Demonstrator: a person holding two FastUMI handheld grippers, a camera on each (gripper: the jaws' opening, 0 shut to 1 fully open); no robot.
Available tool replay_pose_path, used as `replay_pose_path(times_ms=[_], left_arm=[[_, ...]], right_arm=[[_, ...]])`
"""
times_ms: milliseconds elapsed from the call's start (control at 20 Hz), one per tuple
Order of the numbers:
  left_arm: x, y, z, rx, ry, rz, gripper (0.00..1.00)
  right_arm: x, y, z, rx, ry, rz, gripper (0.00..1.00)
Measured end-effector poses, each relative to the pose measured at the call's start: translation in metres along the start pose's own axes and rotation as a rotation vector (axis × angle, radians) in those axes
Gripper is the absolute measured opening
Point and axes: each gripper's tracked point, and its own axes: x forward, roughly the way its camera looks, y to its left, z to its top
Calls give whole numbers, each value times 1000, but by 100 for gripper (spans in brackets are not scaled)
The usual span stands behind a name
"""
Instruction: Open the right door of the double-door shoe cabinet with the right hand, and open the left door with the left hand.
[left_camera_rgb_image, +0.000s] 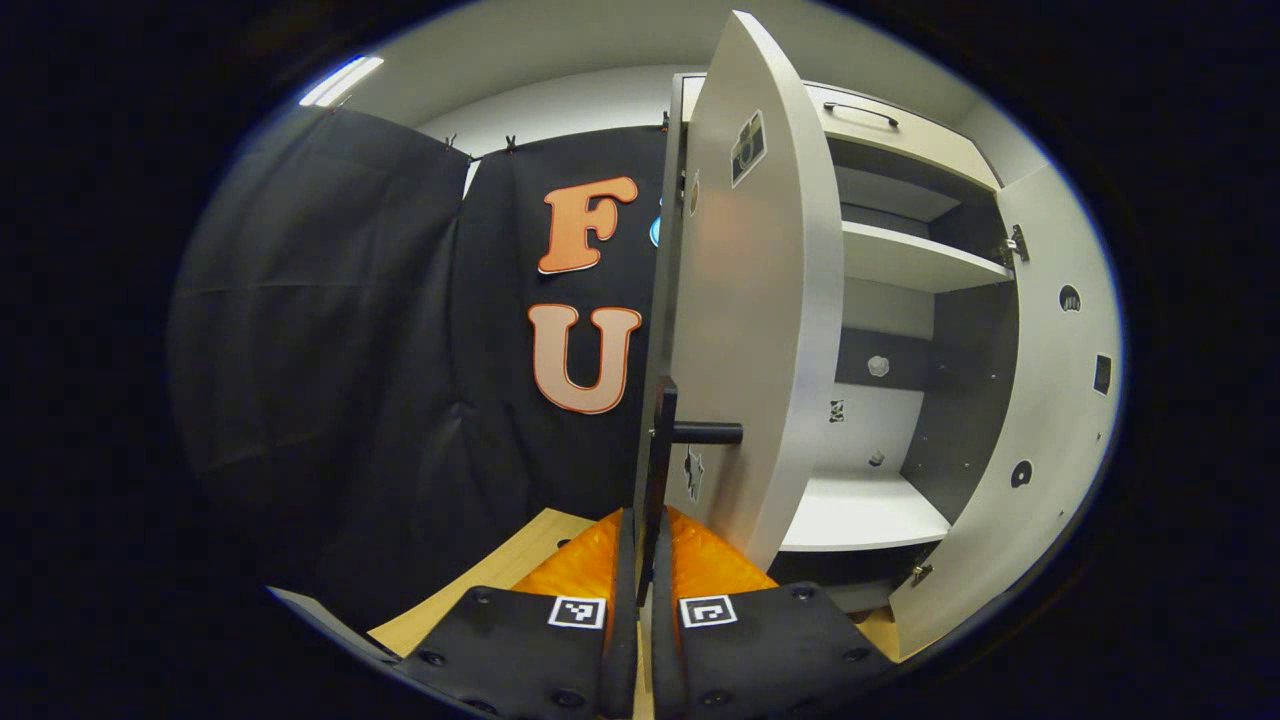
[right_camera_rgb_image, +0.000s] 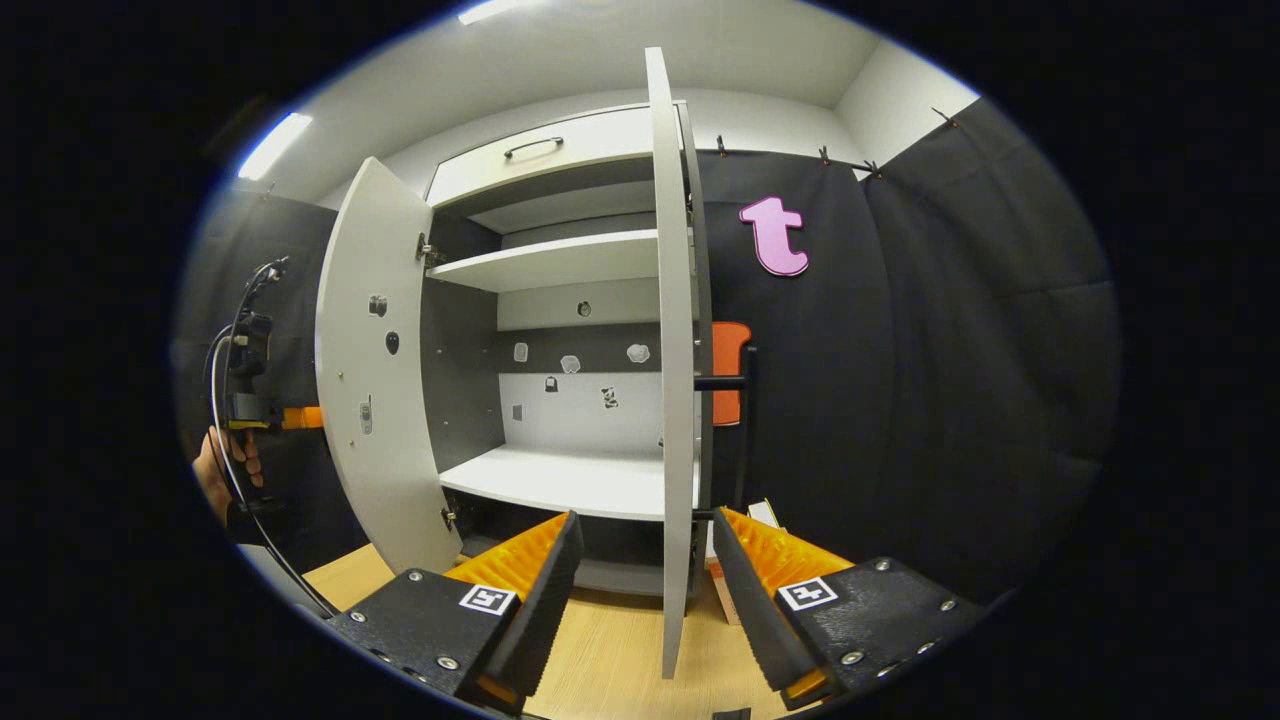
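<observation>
Ahead of the right gripper (right_camera_rgb_image: 640, 575), a pale wooden floor (right_camera_rgb_image: 610, 650) is carrying the shoe cabinet (right_camera_rgb_image: 560, 300), which is standing directly on it. Inside, beyond the fingers, a white lower shelf (right_camera_rgb_image: 570, 480) and a white upper shelf (right_camera_rgb_image: 550, 262) are lying bare. Under the left gripper (left_camera_rgb_image: 642, 560), the same wood (left_camera_rgb_image: 500, 570) is showing.
</observation>
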Motion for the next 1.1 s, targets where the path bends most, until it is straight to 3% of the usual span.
replay_pose_path(times_ms=[150, 300, 550, 700, 850, 900, 1100], left_arm=[[-2, -5, 0, -11, 6, 10, 8], [-5, 7, 3, 16, 2, 29, 10], [-14, 55, 8, 44, -14, 142, 8], [-23, 47, 7, -5, -7, 96, 7], [-31, 37, 20, 36, -50, 72, 8], [-35, 27, 26, 44, -71, 53, 11], [-45, 7, 37, 65, -115, 24, 43]], right_arm=[[3, 3, 6, 8, -11, 4, 80], [6, 11, 15, -2, -34, 15, 80], [10, 21, 32, -13, -73, 39, 80], [12, 28, 39, -16, -86, 53, 80], [14, 37, 52, -29, -105, 63, 81], [11, 38, 57, -34, -114, 71, 81], [8, 45, 80, -50, -153, 55, 82]])
